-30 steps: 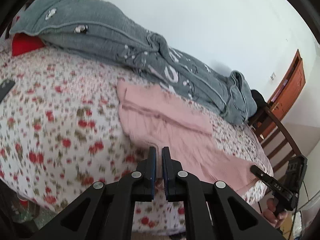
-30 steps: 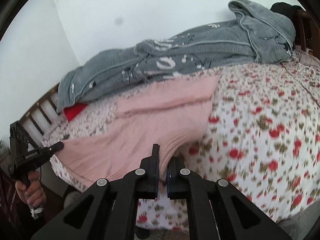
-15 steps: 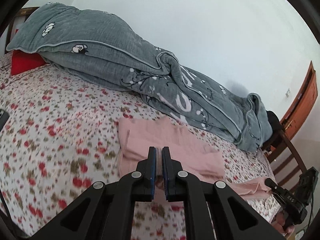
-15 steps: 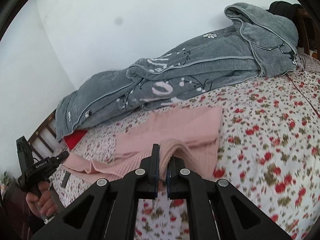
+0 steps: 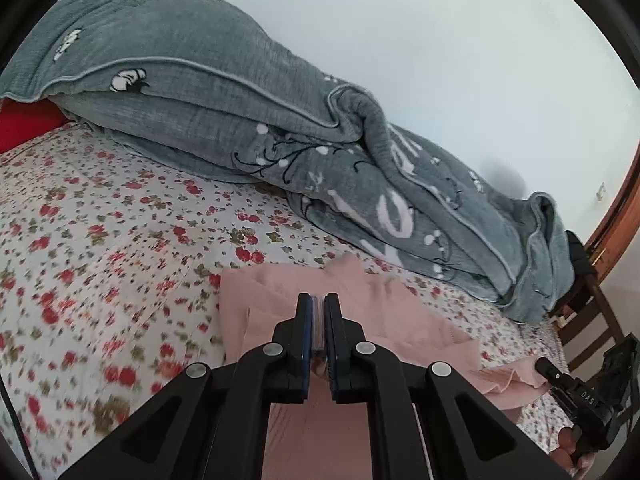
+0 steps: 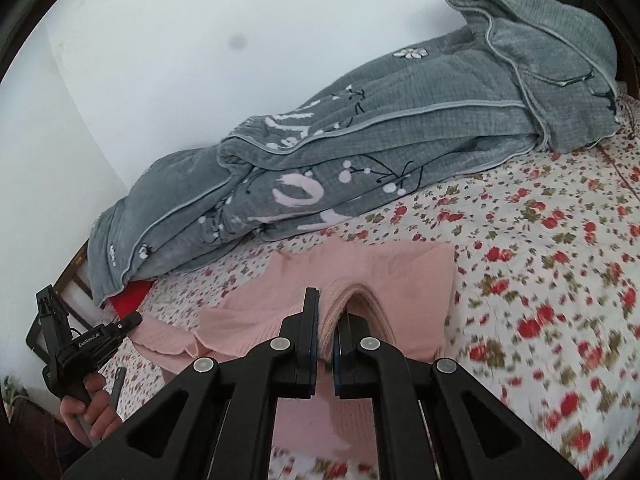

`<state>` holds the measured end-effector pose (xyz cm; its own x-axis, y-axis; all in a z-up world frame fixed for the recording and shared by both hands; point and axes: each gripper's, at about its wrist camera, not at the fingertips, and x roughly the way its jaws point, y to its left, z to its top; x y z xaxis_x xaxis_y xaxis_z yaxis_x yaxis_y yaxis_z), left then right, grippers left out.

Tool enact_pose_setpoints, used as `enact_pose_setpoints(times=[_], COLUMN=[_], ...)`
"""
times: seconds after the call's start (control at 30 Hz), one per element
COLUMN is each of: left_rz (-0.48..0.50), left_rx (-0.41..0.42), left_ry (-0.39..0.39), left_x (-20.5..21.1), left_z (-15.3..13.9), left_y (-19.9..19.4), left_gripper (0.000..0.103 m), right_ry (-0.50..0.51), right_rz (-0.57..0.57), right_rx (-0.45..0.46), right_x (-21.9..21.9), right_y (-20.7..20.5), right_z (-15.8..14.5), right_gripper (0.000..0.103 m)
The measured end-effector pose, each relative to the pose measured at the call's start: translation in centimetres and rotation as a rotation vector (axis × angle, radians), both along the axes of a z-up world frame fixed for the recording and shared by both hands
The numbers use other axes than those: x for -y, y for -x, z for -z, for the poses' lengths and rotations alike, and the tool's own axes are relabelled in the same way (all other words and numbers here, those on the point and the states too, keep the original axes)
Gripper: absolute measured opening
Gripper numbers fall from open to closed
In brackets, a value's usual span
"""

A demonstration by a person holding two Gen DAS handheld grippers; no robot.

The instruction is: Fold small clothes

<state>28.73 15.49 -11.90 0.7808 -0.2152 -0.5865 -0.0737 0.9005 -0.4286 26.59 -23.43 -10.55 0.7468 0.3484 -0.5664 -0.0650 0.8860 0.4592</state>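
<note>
A small pink knit garment (image 5: 400, 316) lies on the floral bed sheet (image 5: 100, 240), its near part lifted and doubled back over the rest. My left gripper (image 5: 319, 308) is shut on one near corner of it. My right gripper (image 6: 328, 320) is shut on the other near corner, where the ribbed pink knit (image 6: 380, 280) bunches up between the fingers. Each gripper shows in the other's view, the right one (image 5: 576, 392) at lower right, the left one (image 6: 92, 344) at lower left, both holding the lifted edge.
A rolled grey quilt (image 5: 240, 120) with white flowers lies along the wall behind the garment; it also shows in the right wrist view (image 6: 400, 140). A red pillow (image 5: 24, 124) peeks out under it. A wooden chair (image 5: 592, 316) and a door stand past the bed's end.
Both grippers have carried the garment's near edge up and forward toward the quilt, folding it over the far part. The view now sits lower and closer to the bed.
</note>
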Motion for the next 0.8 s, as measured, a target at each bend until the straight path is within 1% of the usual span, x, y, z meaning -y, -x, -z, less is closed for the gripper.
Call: enact_pose_setpoints(times=[0.13, 0.3, 0.4, 0.47, 0.53, 0.57, 0.6, 0.67, 0.73, 0.8], left_rz=[-0.005, -0.004, 0.007, 0.019, 0.024, 0.025, 0.027, 0.039, 0.065, 0.080], left_rx=[-0.027, -0.076, -0.105, -0.114, -0.103, -0.089, -0.072, -0.043, -0.036, -0.046], left_ry=[-0.032, -0.040, -0.027, -0.006, 0.006, 0.001, -0.011, -0.032, -0.051, -0.068], left_x=[0.4, 0.4, 0.2, 0.0, -0.3, -0.3, -0.3, -0.1, 0.4, 0.7], left_z=[1.8, 4.0, 4.9, 5.1, 4.8, 4.5, 4.1, 3.7, 3.6, 3.9], left_y=[-2.9, -6.4, -8.1, -8.9, -9.4, -9.4, -9.3, -8.9, -8.6, -8.7], left_gripper=[0.007, 0.007, 0.007, 0.008, 0.012, 0.022, 0.035, 0.046, 0.047, 0.048], right_ry=[0.030, 0.067, 0.066, 0.055, 0.056, 0.055, 0.060, 0.082, 0.108, 0.127], right_rz=[-0.008, -0.010, -0.008, -0.002, 0.007, 0.010, 0.012, 0.019, 0.018, 0.009], right_rx=[-0.036, -0.087, -0.134, -0.151, -0.145, -0.128, -0.112, -0.099, -0.098, -0.113], right_x=[-0.5, -0.8, -0.8, -0.5, -0.2, 0.0, 0.2, 0.3, 0.4, 0.5], right_y=[-3.2, -7.0, -9.5, -10.7, -11.3, -11.3, -11.2, -10.9, -10.7, -10.7], right_z=[1.9, 4.8, 6.2, 6.7, 6.5, 6.2, 5.9, 5.6, 5.7, 6.2], right_gripper=[0.005, 0.006, 0.006, 0.012, 0.019, 0.019, 0.019, 0.023, 0.027, 0.028])
